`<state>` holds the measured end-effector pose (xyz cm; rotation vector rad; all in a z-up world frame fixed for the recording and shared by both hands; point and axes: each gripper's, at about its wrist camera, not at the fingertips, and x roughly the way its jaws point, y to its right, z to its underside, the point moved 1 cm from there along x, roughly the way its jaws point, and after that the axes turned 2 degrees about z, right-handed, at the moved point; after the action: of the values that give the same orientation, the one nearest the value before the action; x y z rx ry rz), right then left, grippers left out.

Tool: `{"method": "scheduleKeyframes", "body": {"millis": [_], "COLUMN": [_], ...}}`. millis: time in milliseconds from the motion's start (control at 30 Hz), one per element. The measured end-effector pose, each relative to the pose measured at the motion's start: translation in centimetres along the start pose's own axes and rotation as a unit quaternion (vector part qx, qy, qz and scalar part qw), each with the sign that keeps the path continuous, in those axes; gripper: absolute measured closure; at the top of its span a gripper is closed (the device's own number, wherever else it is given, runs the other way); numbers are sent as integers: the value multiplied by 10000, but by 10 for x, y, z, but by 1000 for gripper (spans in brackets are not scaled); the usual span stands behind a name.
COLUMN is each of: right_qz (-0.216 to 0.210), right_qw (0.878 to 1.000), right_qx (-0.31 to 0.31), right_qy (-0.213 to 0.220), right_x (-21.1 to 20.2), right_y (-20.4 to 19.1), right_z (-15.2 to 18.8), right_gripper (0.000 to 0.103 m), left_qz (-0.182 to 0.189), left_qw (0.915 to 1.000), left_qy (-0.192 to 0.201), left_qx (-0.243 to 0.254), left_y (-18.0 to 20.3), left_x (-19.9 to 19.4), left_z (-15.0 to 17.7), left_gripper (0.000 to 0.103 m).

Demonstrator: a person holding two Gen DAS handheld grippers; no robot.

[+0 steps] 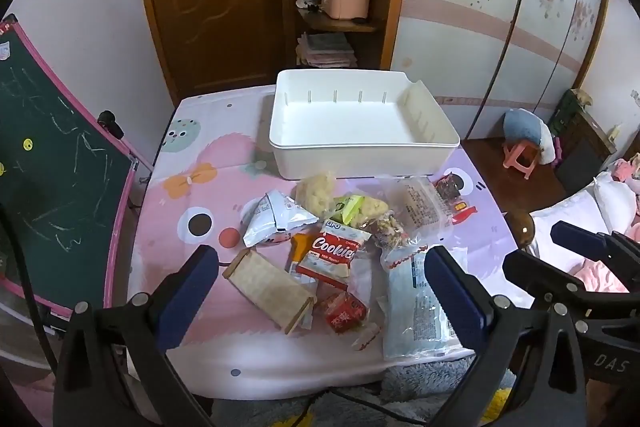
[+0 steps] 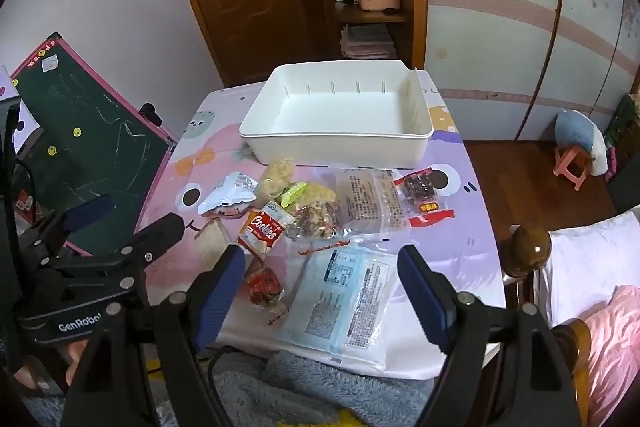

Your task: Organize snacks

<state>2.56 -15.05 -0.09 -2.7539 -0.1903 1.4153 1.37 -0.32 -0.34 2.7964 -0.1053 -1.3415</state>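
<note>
A white bin (image 1: 362, 143) sits open and bare at the table's far side. Before it lie scattered snacks: a red cookie packet (image 1: 334, 255), a silver pouch (image 1: 272, 221), a large pale-blue bag (image 2: 344, 301).

Ahead of the left gripper (image 1: 320, 279) a snack pile (image 1: 344, 239) crowds the worktop (image 1: 208, 347); bare cloth lies open to its left. Beyond the pile, the white bin (image 1: 360, 155) stands empty, and a chalkboard (image 1: 60, 163) walls the far left.
</note>
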Motion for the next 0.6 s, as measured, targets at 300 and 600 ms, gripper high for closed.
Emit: {"method": "scheduleKeyframes", "body": {"millis": [300,600], "right_qz": [-75,-111], "right_qw": [9999,9997], "right_qx": [2,61], "right_qy": [-95,-227], "right_x": [4,12], "right_y": [-2,2], "right_z": [-2,-2], "right_gripper": [24,24], "left_qz": [-63,-118], "left_qw": [10000,9999], "left_qy": [-27,-59], "left_qx": [-15,-56], "left_y": [-3,-7], "left_x": [2,10], "left_z": [-1,-1], "left_gripper": [1,1]}}
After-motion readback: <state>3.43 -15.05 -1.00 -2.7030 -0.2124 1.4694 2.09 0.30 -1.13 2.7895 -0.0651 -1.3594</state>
